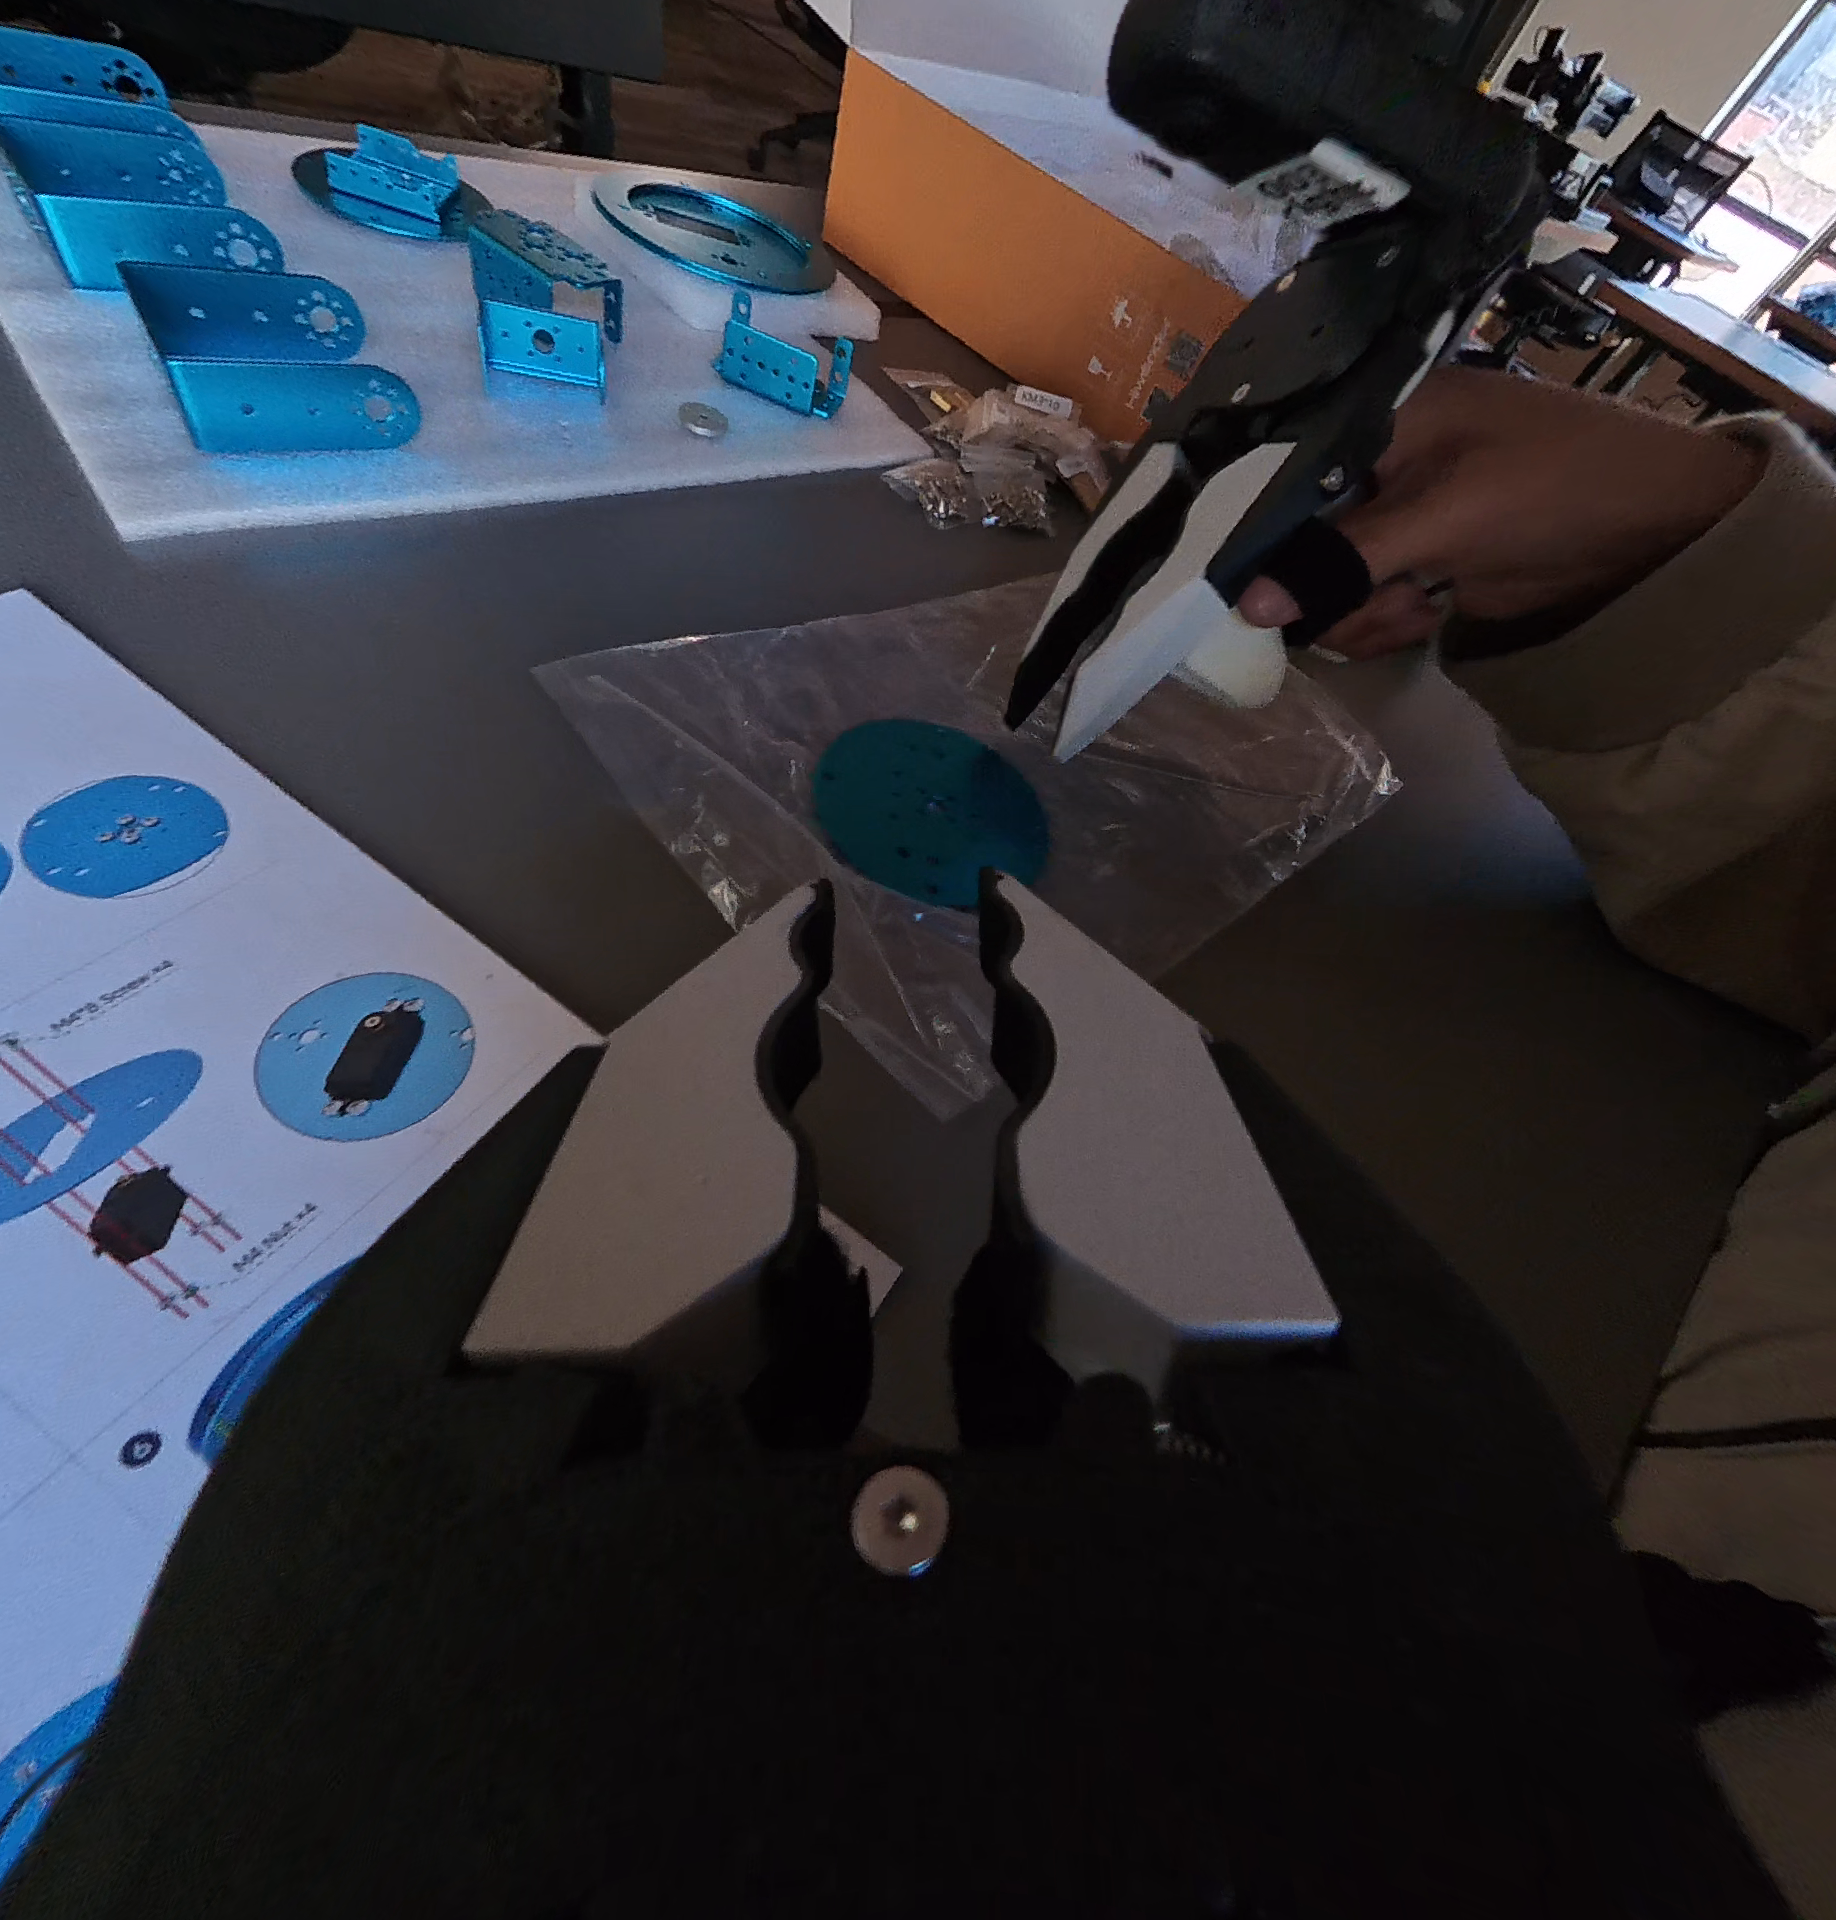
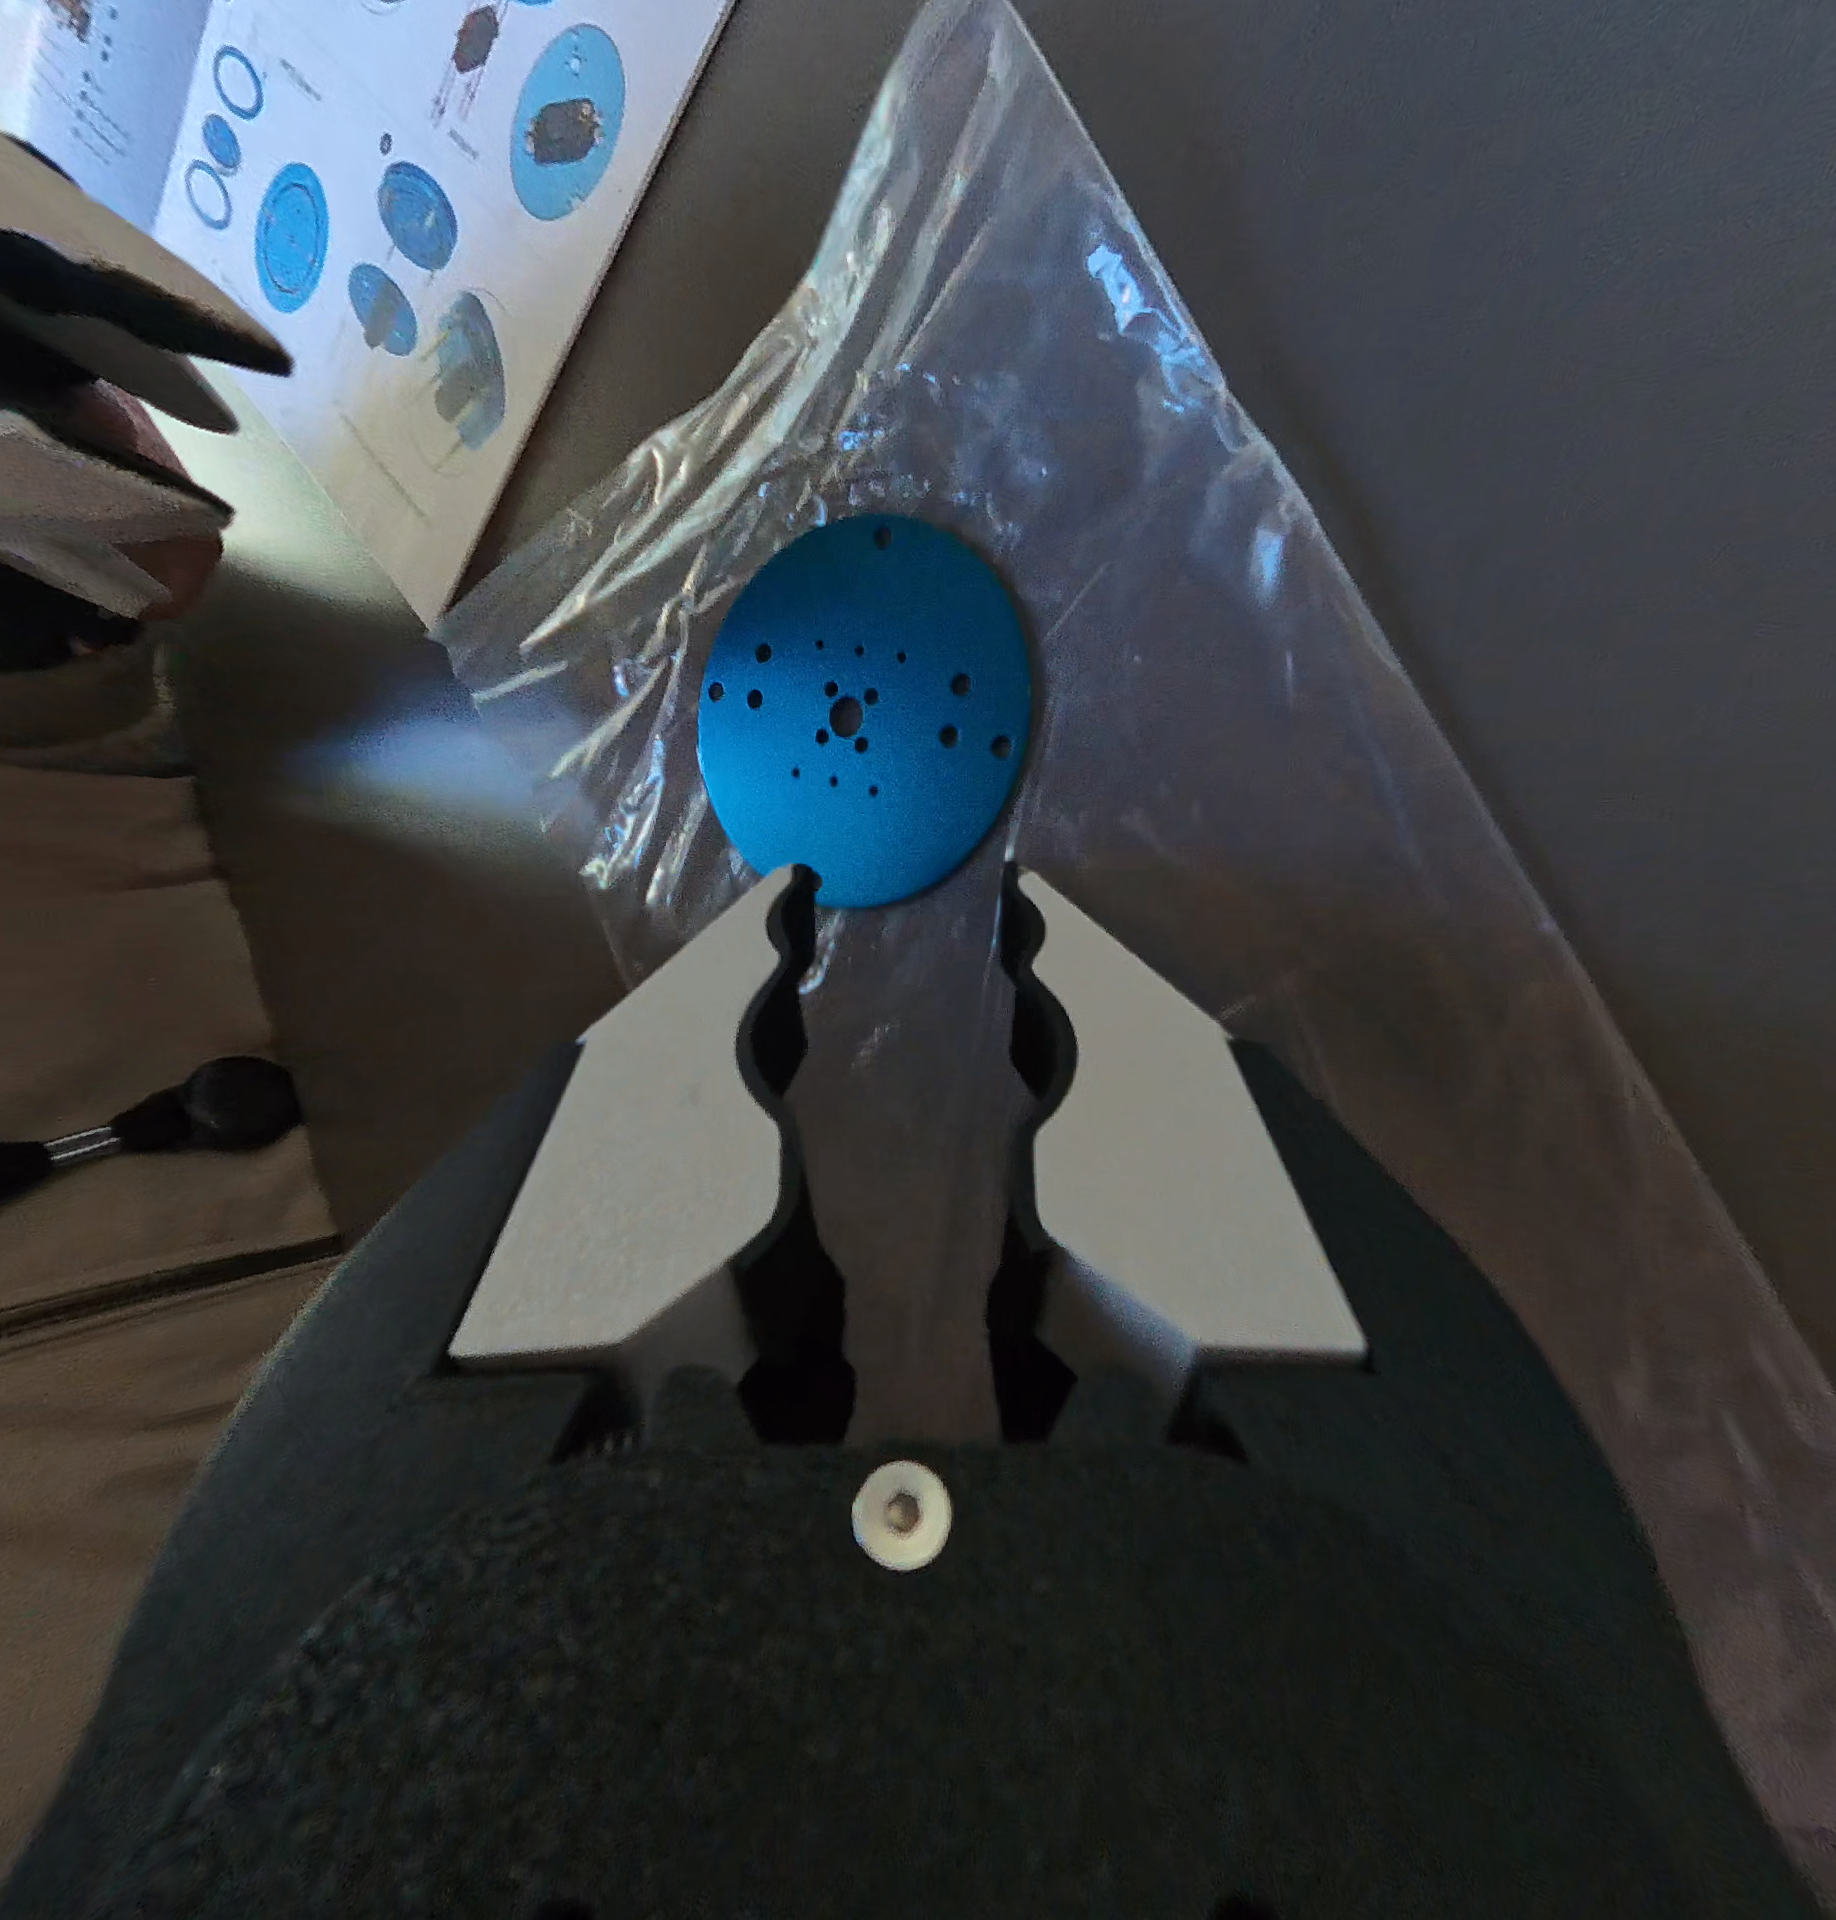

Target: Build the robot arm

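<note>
Now both grippers, left gripper (image 1: 909, 894) and right gripper (image 2: 903, 883), are hovering part-open and empty, angling down over the blue disc (image 2: 862, 712) on its clear bag (image 2: 1257, 727).

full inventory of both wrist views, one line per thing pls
perforated disc: 1, blue, on the clear plastic bag
plastic bag: 1, clear, flat on the grey table
instruction sheet: 1, white with blue diagrams, table left
metal brackets: several, blue, on white foam sheet
ring plate: 1, blue, foam sheet far edge
screw packets: a few, clear, by the cardboard box
left tool: open, empty, at disc edge
right tool: open, empty, at disc edge
</note>
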Demonstrator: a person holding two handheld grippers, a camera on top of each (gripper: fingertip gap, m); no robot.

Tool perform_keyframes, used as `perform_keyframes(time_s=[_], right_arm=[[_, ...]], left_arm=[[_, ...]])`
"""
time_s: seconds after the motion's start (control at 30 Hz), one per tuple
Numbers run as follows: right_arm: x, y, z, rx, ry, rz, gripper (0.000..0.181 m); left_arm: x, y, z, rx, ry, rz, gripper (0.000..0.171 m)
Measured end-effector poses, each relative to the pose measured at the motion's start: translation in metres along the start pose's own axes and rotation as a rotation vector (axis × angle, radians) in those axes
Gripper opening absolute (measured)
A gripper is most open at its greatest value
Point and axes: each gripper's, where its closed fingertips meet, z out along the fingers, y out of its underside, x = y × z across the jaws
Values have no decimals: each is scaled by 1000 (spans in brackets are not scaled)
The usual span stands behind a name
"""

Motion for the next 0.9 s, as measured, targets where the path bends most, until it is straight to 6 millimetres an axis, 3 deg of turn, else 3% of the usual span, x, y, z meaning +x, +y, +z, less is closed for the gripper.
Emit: perform_keyframes(time_s=[0.1, 0.17, 0.23, 0.33, 0.5, 0.63, 0.7, 0.8, 0.9], right_arm=[[-1, 8, -18, 27, 52, -49, 39], [10, 7, -41, 119, 141, -124, 39], [38, 5, -69, 260, 303, -178, 38], [76, 19, -99, 393, 500, -167, 43], [84, 34, -109, 489, 508, -86, 50], [91, 38, -106, 483, 507, -48, 55], [94, 40, -104, 479, 504, -37, 54], [102, 43, -109, 474, 549, -25, 53], [114, 48, -119, 485, 589, 22, 52]], left_arm=[[5, -4, 8, -9, 19, 30, 30], [10, -11, 15, -7, 39, 48, 31], [12, -18, 24, -16, 44, 68, 31], [9, -30, 44, -26, 11, 110, 32], [2, -47, 82, -51, -35, 194, 32], [4, -47, 104, -54, 9, 122, 33], [12, -35, 107, -113, 50, 129, 33], [1, -29, 105, -92, -32, 218, 32], [4, -21, 107, -114, -6, 197, 32]])
